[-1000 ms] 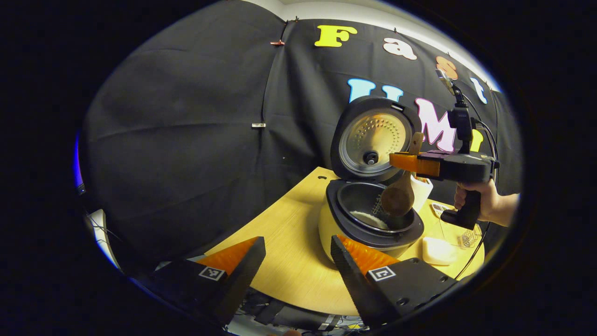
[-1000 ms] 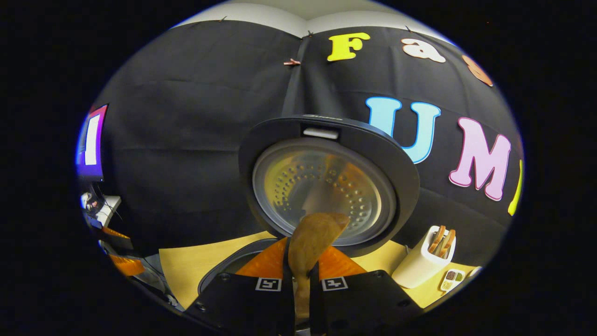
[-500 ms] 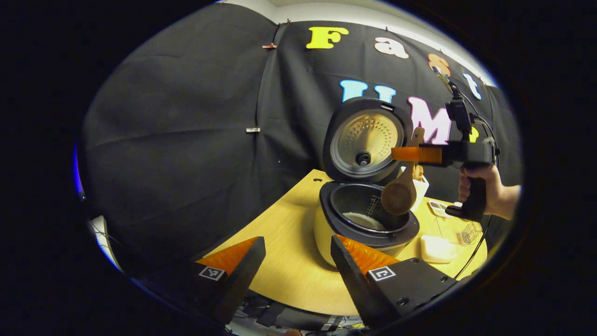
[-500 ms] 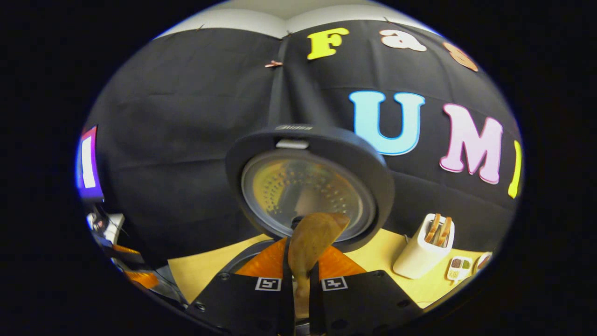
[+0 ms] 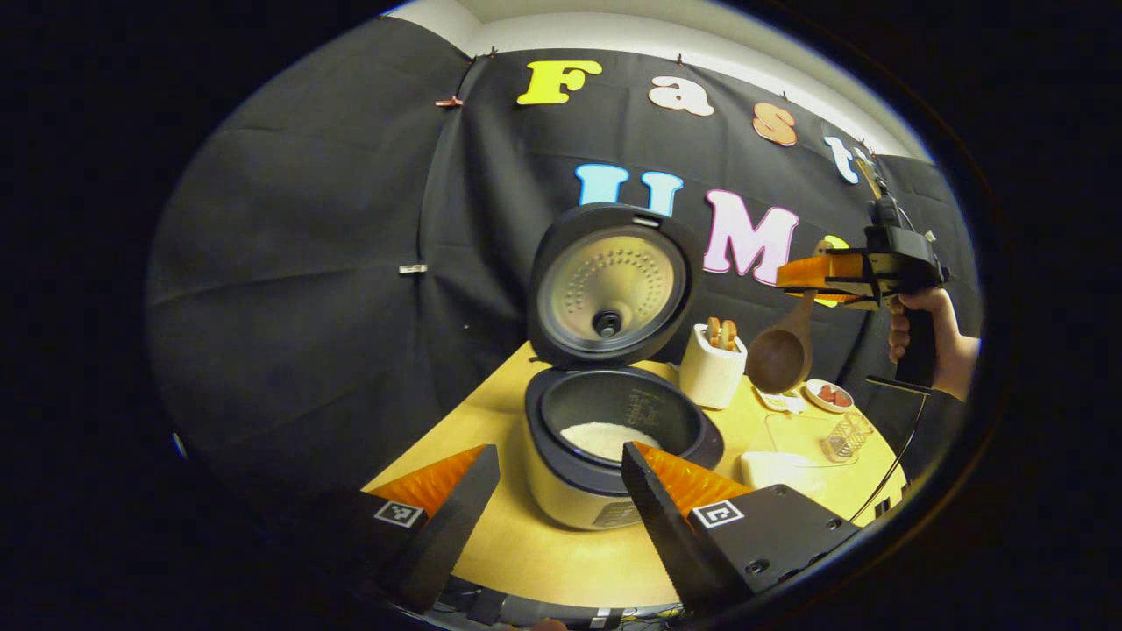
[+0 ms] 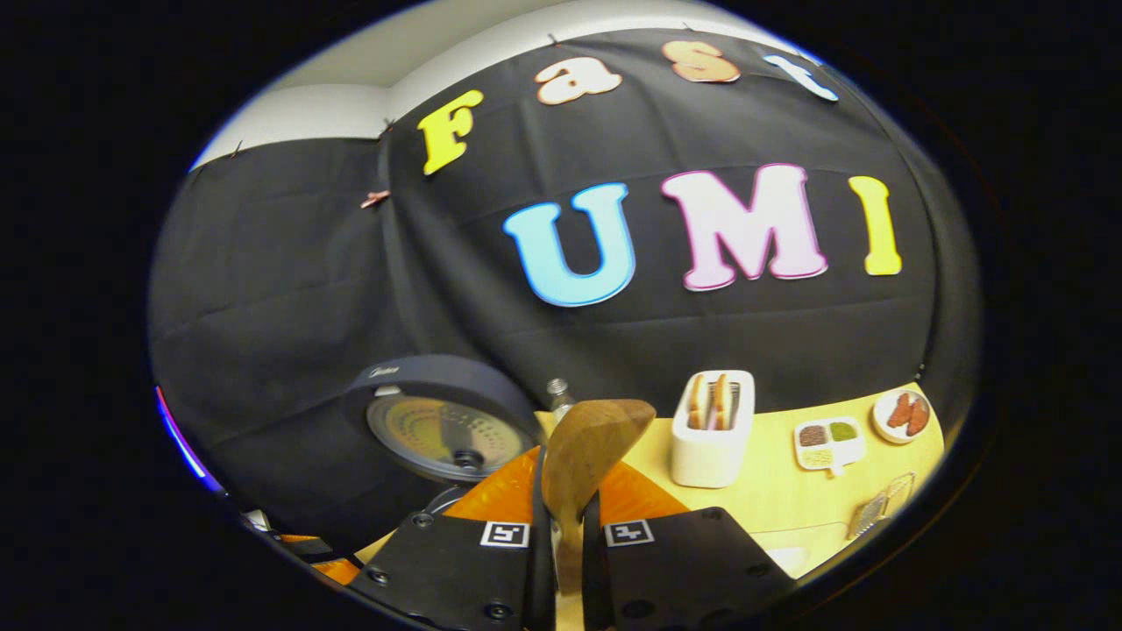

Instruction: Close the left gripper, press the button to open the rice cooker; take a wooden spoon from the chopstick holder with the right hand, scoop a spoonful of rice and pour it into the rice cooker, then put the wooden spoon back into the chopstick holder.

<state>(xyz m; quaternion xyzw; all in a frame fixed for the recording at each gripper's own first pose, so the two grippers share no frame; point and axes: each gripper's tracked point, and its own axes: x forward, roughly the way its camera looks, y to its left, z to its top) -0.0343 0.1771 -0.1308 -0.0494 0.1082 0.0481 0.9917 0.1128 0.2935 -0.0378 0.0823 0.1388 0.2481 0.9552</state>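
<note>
Rice lies pale in the round cooker (left jaws gaping empty, right jaws pinching the wooden spoon).

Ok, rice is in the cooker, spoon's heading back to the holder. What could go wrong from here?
1. The chopstick holder already has utensils standing in its narrow slot, so the wooden spoon may catch on them or on the rim.
2. The right tool grips the handle with the bowl hanging low, so it could swing and knock the holder over.
3. The rice cooker lid stands open right beside the holder; a wide move might clip it.
</note>
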